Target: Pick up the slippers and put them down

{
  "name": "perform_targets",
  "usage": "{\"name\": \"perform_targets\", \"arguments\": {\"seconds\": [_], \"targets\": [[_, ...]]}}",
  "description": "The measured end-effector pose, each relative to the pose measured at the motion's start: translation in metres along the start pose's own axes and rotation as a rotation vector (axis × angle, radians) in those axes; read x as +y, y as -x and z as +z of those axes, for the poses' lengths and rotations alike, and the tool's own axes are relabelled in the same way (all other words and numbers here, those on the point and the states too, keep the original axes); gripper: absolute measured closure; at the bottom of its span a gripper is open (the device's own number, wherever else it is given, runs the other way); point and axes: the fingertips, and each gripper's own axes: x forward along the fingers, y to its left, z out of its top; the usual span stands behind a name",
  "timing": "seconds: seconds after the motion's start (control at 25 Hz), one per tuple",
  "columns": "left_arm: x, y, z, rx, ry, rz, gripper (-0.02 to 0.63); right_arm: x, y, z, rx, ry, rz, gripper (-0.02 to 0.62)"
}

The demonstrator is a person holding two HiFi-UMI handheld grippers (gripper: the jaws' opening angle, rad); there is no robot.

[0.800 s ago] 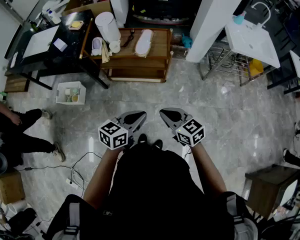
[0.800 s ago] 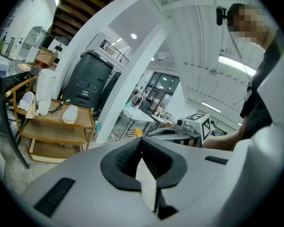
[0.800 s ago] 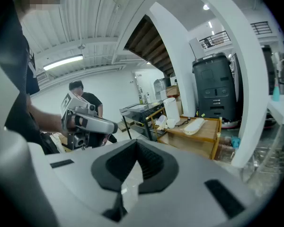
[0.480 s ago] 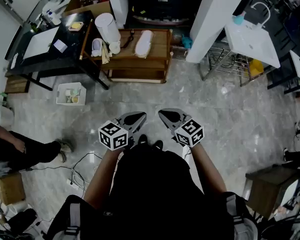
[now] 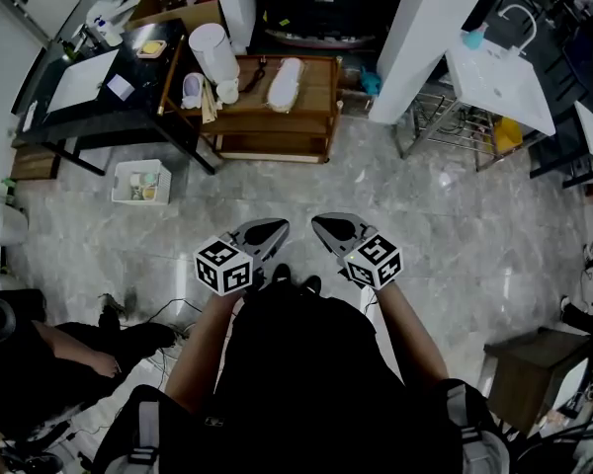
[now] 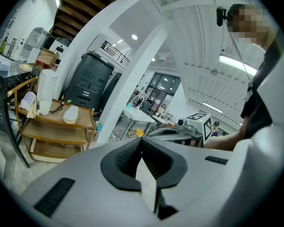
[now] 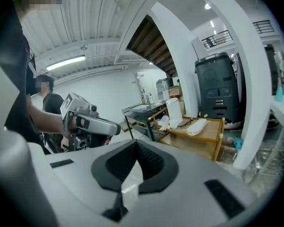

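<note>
Left grey two-jaw gripper (image 5: 274,231) was clenched and empty, white oblong slipper (image 5: 284,84) lay on the brown wooden shelf cart (image 5: 316,87) at twelve o'clock from both grippers, well apart, right grey gripper (image 5: 323,227) was likewise clenched on nothing.

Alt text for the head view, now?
Left gripper and right gripper, both shut and empty, are held side by side over a grey floor, well short of a wooden cart with a white slipper on top. A black table stands beside the cart.
</note>
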Motion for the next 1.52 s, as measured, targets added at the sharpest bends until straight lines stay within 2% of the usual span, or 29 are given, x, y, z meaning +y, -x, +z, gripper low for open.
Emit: {"name": "perform_targets", "arguments": {"seconds": [0.52, 0.8, 1.52], "targets": [[-0.002, 0.008, -0.01, -0.025, 0.02, 0.027, 0.594, 0.004, 0.003, -0.006, 0.005, 0.006, -0.002, 0.588], [0.012, 0.001, -0.004, -0.02, 0.026, 0.001, 0.595, -0.006, -0.006, -0.006, 0.027, 0.005, -0.028, 0.588], [0.104, 0.0, 0.039, 0.01, 0.052, -0.076, 0.595, -0.045, -0.085, 0.034, 0.046, -0.001, -0.104, 0.588]]}}
